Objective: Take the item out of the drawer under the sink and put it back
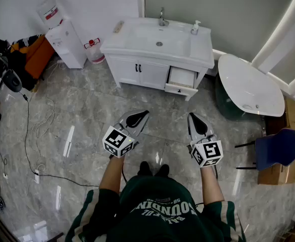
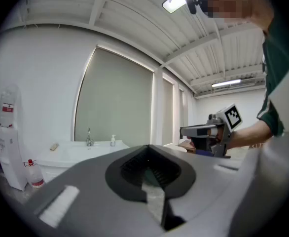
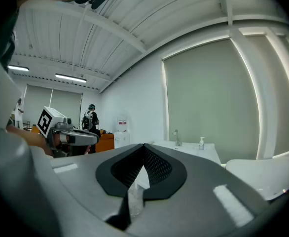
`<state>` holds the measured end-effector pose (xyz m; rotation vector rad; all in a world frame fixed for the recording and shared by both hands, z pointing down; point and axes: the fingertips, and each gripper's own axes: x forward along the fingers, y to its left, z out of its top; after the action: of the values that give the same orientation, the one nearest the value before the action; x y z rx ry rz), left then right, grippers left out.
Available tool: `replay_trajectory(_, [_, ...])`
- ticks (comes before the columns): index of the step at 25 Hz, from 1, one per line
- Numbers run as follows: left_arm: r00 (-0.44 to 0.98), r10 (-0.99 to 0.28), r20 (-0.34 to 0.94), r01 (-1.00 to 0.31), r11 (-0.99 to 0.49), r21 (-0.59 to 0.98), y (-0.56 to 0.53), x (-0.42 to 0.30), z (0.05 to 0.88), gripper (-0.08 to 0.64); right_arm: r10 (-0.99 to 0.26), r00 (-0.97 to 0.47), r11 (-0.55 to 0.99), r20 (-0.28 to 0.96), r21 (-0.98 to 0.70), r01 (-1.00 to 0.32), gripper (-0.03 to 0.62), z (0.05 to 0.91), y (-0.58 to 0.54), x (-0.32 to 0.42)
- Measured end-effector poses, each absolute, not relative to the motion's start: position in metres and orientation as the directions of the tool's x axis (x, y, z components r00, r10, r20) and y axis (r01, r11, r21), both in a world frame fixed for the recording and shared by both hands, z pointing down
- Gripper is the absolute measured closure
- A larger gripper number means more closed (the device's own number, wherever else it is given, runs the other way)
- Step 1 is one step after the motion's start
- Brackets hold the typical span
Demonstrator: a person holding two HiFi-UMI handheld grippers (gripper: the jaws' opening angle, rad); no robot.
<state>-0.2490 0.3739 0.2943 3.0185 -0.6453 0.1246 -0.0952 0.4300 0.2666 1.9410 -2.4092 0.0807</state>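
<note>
1. Item: not visible in any view. Drawer (image 1: 181, 78) under sink (image 1: 157, 37) stands pulled open at the cabinet's right end; its contents are too small to tell.
2. Left tongs (image 1: 143, 114) closed, nothing between the jaws. Right tongs (image 1: 193, 117) closed and empty too. Both held level, well apart from the drawer.
3. Progress, judged: drawer open, nothing in hand. Either take-out and put-back are both left, or both are done. Can't tell which.
4. Floor (image 1: 87, 135) is glossy grey marble tile, with a cable (image 1: 42, 120) trailing at left.
5. Room: water dispenser (image 1: 62, 37) left of the cabinet, white tub (image 1: 248, 84) at right, blue chair (image 1: 278, 147) near it.
</note>
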Motion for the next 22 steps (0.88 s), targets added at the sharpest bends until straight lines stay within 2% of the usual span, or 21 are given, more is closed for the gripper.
replay_trajectory(5, [0.907, -0.412, 0.091, -0.416, -0.909, 0.036, 0.372, -0.252, 0.297, 0.511, -0.975, -0.221, 0.221, 0.029, -0.029, -0.975, 0.591, 0.259, 0.434, -0.098])
replay_trajectory(22, [0.921, -0.371, 0.118, -0.380, -0.923, 0.060, 0.386, -0.214, 0.313, 0.511, -0.974, -0.219, 0.216, 0.049, -0.060, -0.975, 0.591, 0.273, 0.443, -0.074])
